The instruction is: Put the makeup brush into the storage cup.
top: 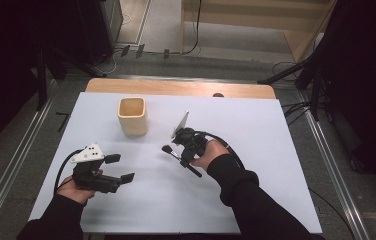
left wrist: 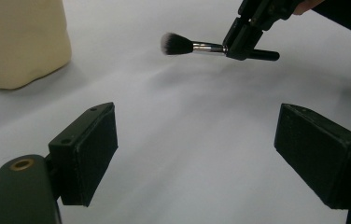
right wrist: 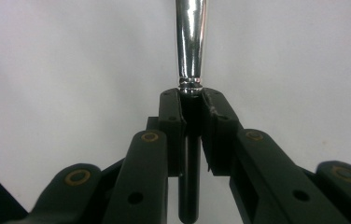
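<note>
The right claw (right wrist: 192,135) is clamped on a brush (right wrist: 191,46) at its black handle, just below the shiny metal ferrule, which points away over the plain white surface (right wrist: 47,70).

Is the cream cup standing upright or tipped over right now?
Upright. The cup stands on its base on the white table, its open mouth facing up in the high view. Whether anything is inside, I cannot tell.

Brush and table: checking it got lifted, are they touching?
Apart. The left gripper view shows the brush, clamped in the right tongs, hanging above the table, clear of its surface.
</note>
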Motion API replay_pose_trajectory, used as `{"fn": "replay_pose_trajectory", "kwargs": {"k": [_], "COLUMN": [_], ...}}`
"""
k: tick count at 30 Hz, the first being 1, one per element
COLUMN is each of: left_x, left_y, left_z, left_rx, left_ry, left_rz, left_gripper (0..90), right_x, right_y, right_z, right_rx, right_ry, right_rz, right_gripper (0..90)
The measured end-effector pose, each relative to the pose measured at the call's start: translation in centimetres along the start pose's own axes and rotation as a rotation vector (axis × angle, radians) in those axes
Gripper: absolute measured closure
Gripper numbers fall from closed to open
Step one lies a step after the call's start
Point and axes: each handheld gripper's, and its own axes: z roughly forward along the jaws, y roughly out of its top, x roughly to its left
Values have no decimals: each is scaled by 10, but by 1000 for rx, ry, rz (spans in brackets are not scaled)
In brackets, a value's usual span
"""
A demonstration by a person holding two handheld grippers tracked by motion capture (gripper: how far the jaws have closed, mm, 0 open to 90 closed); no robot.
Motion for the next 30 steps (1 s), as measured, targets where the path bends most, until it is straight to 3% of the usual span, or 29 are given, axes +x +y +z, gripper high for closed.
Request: {"fn": "replay_pose_trajectory", "kwargs": {"k": [9,14,18,22,26,30], "left_x": [-1,-3,-6,-8,-6,-5], "left_y": [4,7,9,10,10,11], "left_z": [0,0,2,2,1,-1], "left_rx": [1,5,15,11,17,9], "left_ry": [-31,-26,0,-1,-25,-75], "left_rz": [-1,9,14,21,9,-1], "left_gripper": [146,149,155,154,148,141], "right_x": [-5,-4,-5,-6,-7,-8], "right_y": [-7,-15,-22,-33,-39,-45], "right_z": [-17,-28,-38,-50,-52,-52], "right_rx": [-51,-88,-118,-170,-197,-239], "right_ry": [39,60,71,97,104,129], "right_rz": [-6,-17,-30,-16,-22,-23], "right_gripper": [808,808,808,808,808,808]}}
